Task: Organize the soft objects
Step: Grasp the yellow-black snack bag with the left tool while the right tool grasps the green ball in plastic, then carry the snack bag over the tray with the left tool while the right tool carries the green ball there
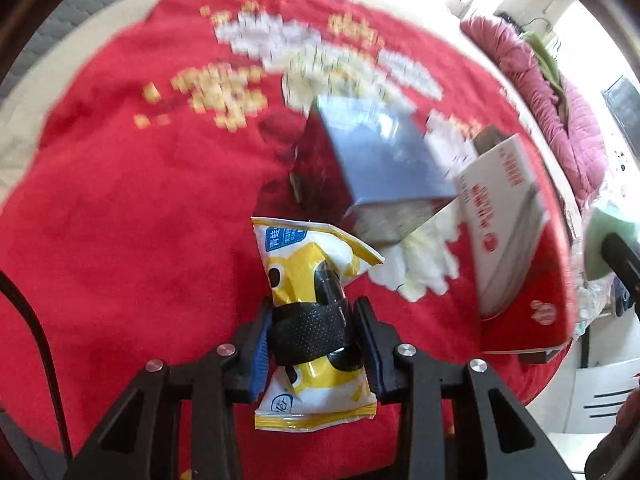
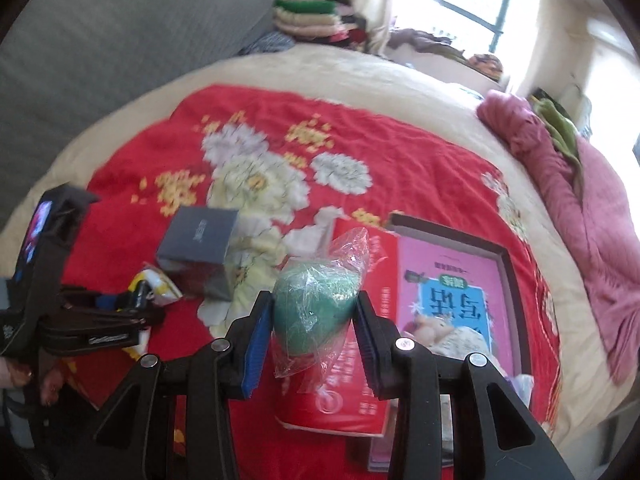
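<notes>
Both tongs gripping: crinkly yellow packet, plastic-wrapped green ball.

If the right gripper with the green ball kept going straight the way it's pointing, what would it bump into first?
Probably the red box. The right gripper, jaws shut on the bagged green ball, points down at the bed, and the box lies right beyond the ball. Depth is hard to judge; the pink book sits just beside it.
</notes>
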